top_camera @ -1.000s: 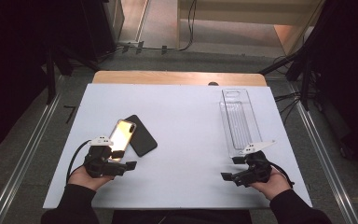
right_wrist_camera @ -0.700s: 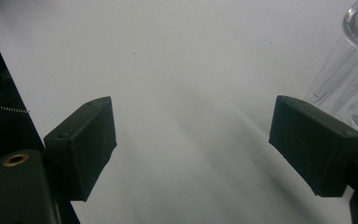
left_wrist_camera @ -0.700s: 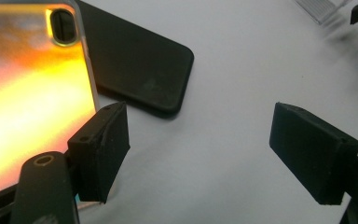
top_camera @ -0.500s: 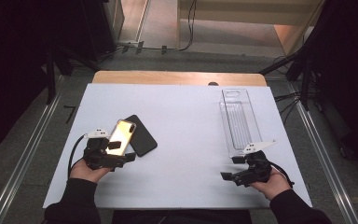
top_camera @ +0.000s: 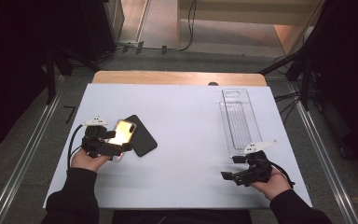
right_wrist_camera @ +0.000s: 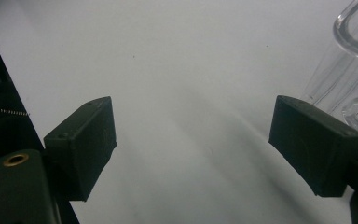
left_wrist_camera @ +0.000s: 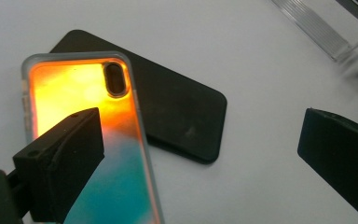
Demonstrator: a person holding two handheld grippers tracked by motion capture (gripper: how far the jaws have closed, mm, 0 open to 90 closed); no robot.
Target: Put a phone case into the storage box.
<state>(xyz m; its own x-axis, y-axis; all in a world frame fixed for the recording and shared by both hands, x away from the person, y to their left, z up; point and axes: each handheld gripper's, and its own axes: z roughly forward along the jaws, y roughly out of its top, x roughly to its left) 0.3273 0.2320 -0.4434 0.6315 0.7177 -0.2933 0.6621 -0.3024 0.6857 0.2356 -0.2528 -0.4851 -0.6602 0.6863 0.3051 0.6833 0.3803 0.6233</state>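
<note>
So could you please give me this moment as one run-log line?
left gripper: open, over orange-teal phone case | case: overlapping black phone | right gripper: open, empty, beside clear tray | table: white

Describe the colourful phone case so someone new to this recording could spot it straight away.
On the white table, look at the near left, just ahead of the left gripper. The phone case lies there, overlapping a plain black phone. Its glowing orange-to-teal colouring sets it apart.
</note>
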